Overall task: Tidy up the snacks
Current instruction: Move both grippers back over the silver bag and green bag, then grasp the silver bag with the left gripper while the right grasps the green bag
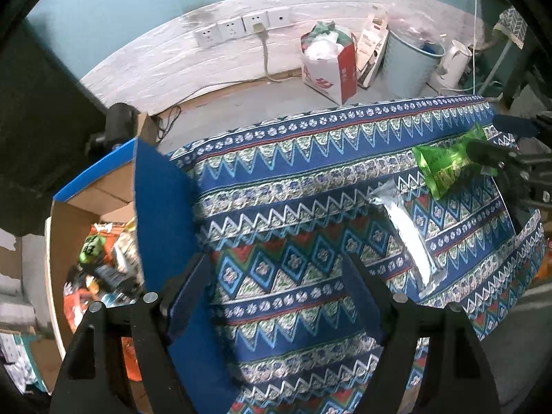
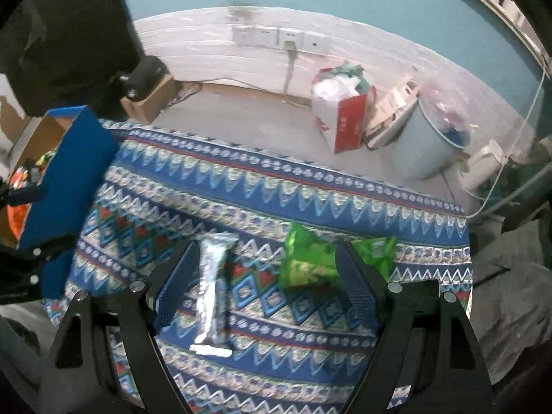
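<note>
A: Hovering over the patterned tablecloth (image 2: 241, 186), the right gripper (image 2: 265, 286) is spread wide around the green snack packet (image 2: 303, 262).

B: The silver wrapper (image 2: 212, 283) lies just left of that packet. The left gripper (image 1: 276, 296), also spread, holds nothing beside the snack-filled cardboard box (image 1: 86, 207).

Silver packet (image 1: 410, 238) & green snack bag (image 1: 445, 165) on patterned cloth (image 1: 293, 207).
</note>
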Motion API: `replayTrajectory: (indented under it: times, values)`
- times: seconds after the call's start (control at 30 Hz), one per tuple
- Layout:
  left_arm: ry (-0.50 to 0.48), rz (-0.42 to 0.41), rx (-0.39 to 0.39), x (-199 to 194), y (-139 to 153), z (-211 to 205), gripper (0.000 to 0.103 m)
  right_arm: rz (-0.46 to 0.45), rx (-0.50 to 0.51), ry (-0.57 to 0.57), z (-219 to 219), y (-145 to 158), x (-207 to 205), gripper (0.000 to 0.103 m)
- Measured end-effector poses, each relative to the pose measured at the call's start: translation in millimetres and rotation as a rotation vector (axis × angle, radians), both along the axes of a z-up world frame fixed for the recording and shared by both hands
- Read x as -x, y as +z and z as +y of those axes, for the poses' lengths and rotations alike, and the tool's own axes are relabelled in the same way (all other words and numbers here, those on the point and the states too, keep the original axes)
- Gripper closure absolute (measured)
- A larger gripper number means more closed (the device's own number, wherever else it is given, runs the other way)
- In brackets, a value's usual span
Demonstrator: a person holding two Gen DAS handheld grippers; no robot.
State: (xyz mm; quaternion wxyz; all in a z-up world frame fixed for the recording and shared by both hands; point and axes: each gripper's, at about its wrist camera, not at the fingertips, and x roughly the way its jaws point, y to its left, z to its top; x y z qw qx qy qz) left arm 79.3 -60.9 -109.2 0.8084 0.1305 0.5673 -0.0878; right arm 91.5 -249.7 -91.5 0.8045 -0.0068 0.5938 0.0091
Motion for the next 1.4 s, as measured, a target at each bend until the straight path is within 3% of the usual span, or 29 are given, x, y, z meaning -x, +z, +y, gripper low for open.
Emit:
replayTrajectory:
  times: [0.37, 0.63, 0.93, 1.17, 1.4]
  values:
    - [0.014, 0.052, 0.019, -39, -44, -7, 0.022, 0.064, -0.028, -0.082, -45, -50, -28, 0.022]
    - [0.004, 0.106, 0.016, -44, -65, -17, 0.022, 0.151, -0.077, -0.137, -66, -80, -31, 0.022]
    - [-0.038, 0.120, 0.030, -37, -64, -45, 0.022, 0.198, -0.110, -0.157, -77, -80, 1, 0.022]
    - [-0.071, 0.132, 0.033, -28, -66, -66, 0.022, 0.227, -0.080, -0.104, -74, -84, 16, 0.021]
    - [-0.052, 0.190, 0.070, -28, -80, -80, 0.022, 0.259, -0.077, -0.081, -71, -92, 27, 0.021]
